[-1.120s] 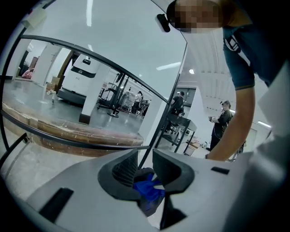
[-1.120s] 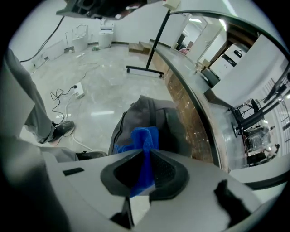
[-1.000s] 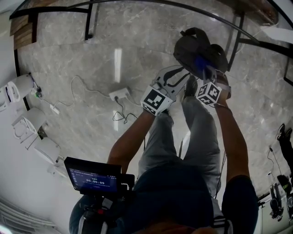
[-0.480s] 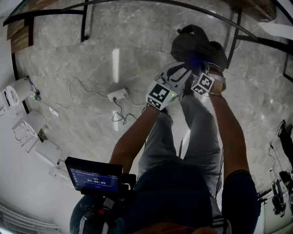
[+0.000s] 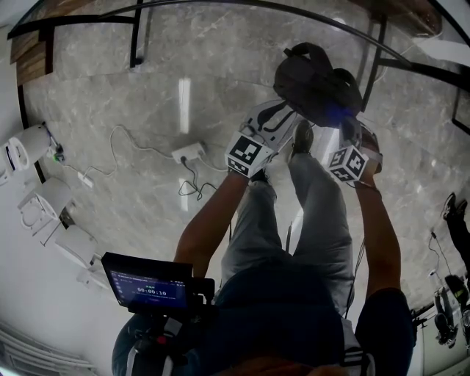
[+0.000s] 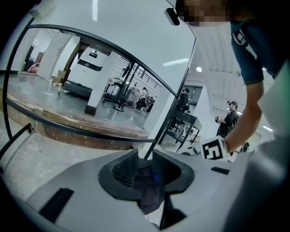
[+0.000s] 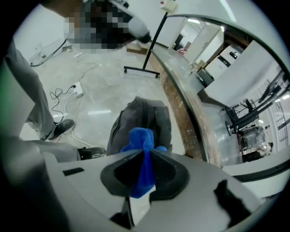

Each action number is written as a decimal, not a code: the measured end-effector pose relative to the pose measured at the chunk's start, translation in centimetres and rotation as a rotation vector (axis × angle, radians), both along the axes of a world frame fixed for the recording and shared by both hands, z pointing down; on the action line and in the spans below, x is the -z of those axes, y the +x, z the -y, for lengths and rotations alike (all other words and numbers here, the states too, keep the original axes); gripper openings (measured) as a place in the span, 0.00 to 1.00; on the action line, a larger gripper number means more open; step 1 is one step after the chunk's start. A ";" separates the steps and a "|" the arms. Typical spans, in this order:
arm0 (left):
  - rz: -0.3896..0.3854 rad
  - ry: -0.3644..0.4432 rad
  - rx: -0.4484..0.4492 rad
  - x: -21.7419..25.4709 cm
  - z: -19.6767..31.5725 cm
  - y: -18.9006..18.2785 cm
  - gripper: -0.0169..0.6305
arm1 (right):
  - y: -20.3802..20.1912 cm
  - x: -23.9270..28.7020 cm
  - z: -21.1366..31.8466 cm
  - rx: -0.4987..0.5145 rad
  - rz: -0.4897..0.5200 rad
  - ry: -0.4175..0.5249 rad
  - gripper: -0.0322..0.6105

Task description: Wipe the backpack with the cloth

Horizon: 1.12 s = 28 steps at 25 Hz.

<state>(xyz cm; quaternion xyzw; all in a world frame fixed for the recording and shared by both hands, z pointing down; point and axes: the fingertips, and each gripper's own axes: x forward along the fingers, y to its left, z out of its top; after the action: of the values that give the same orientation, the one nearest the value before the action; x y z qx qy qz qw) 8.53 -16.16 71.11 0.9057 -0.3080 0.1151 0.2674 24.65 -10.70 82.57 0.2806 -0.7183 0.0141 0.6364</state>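
Head view first: the person stands over a marble floor [image 5: 147, 88] with the dark grey backpack [image 5: 316, 77] held up in the upper right of the frame. The left gripper [image 5: 283, 117] reaches into it from the left, and the right gripper [image 5: 344, 128] sits at its lower right edge. In the left gripper view the jaws are nearly together on a fold of dark fabric, and I take that to be the backpack itself. Over in the right gripper view the jaws are pinched tight on the blue cloth [image 7: 141, 138], its tuft poking out ahead with the backpack right behind it. Whether cloth meets fabric, I can't tell from here. As for progress, grip and cloth are both set, but nothing on the backpack shows wiped from unwiped, so I'd say most of the wiping is left. For room, the curved rail [image 5: 220, 6] runs close behind the backpack along the top. The power strip [image 5: 189, 152] and its cables lie on the floor to the left, well apart, with open floor between.
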 end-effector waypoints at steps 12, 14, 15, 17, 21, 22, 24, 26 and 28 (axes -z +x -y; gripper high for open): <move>-0.006 0.018 0.024 0.7 1.6 -0.6 0.18 | -1.3 -0.8 8.8 -0.141 0.136 -0.021 0.12; -0.008 0.021 0.024 0.9 1.8 -0.4 0.18 | -1.7 -2.1 9.3 -0.168 0.169 -0.058 0.12; -0.007 0.022 0.024 1.0 1.8 -0.4 0.18 | -1.9 -2.5 9.5 -0.180 0.190 -0.073 0.12; -0.006 0.021 0.024 1.0 1.9 -0.3 0.18 | -2.4 -3.3 9.6 -0.207 0.251 -0.094 0.12; -0.005 0.020 0.024 1.3 2.0 0.0 0.18 | -2.4 -3.6 9.4 -0.278 0.378 -0.122 0.12; -0.004 0.023 0.023 1.4 2.0 0.0 0.18 | -2.4 -3.4 9.3 -0.284 0.395 -0.125 0.13; -0.001 0.026 0.024 1.5 2.1 -0.1 0.18 | -2.3 -2.8 9.1 -0.276 0.405 -0.120 0.14; 0.003 0.029 0.025 1.6 2.2 -0.2 0.18 | -2.3 -2.2 9.0 -0.263 0.404 -0.110 0.16; 0.005 0.032 0.026 1.6 2.3 -0.3 0.18 | -2.4 -1.9 8.9 -0.255 0.403 -0.102 0.17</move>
<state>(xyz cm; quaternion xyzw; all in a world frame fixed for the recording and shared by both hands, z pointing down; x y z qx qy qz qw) 8.22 -18.44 69.51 0.9054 -0.3223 0.1090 0.2537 22.25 -19.65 84.43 0.3280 -0.7880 0.1864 0.4865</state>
